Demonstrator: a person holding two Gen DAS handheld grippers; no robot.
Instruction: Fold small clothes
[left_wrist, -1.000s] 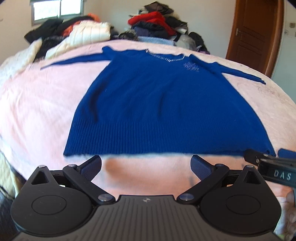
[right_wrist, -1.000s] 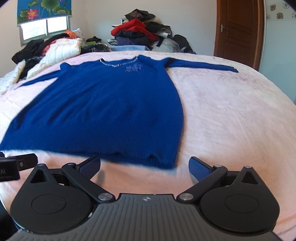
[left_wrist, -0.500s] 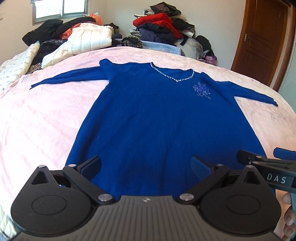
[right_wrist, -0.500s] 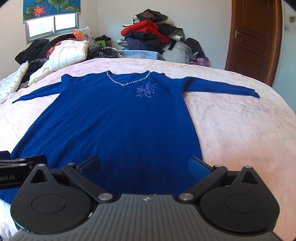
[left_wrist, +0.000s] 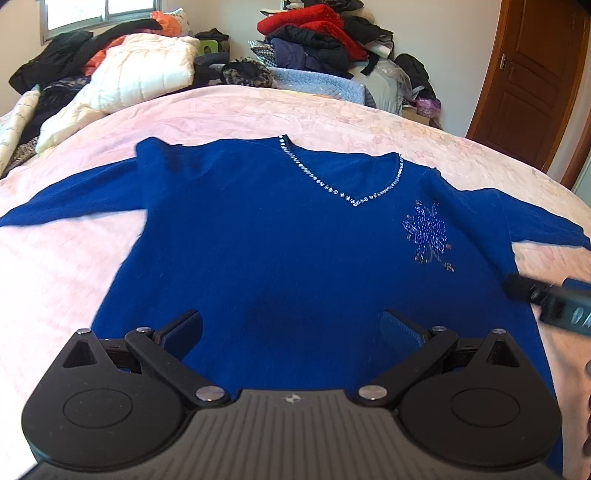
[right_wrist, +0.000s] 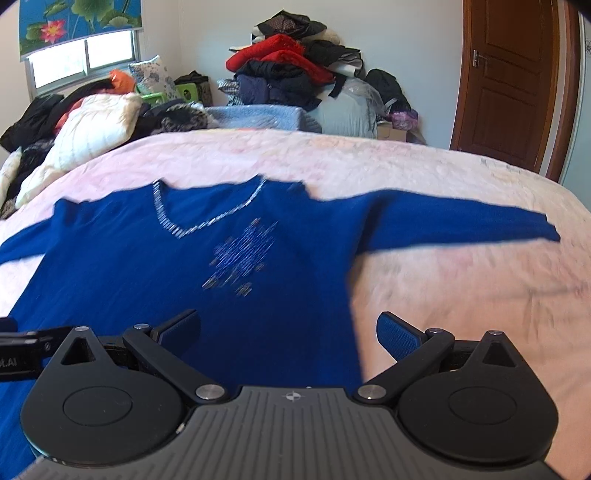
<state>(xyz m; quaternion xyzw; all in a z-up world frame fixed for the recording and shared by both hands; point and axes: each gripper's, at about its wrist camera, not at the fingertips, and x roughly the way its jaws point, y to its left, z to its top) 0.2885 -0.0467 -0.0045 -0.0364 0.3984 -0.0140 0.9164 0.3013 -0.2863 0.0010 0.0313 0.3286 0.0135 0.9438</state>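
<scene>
A royal-blue long-sleeved sweater (left_wrist: 280, 251) with a beaded V-neck and a beaded motif on the chest lies flat, front up, on a pink bedspread (left_wrist: 55, 280); it also shows in the right wrist view (right_wrist: 147, 266). Both sleeves are spread out sideways. My left gripper (left_wrist: 291, 328) is open and empty above the sweater's middle. My right gripper (right_wrist: 288, 330) is open and empty above the sweater's right side, near the armpit. The right gripper's tip (left_wrist: 546, 299) shows at the right edge of the left wrist view.
Piles of clothes (right_wrist: 288, 74) and a white quilted jacket (left_wrist: 140, 74) lie beyond the bed's far edge. A brown door (right_wrist: 509, 81) stands at the back right. A window (right_wrist: 81, 59) is at the back left.
Both grippers have moved forward from the sweater's hem, over its body toward the chest and neckline. Both stayed open. The sweater has not moved.
</scene>
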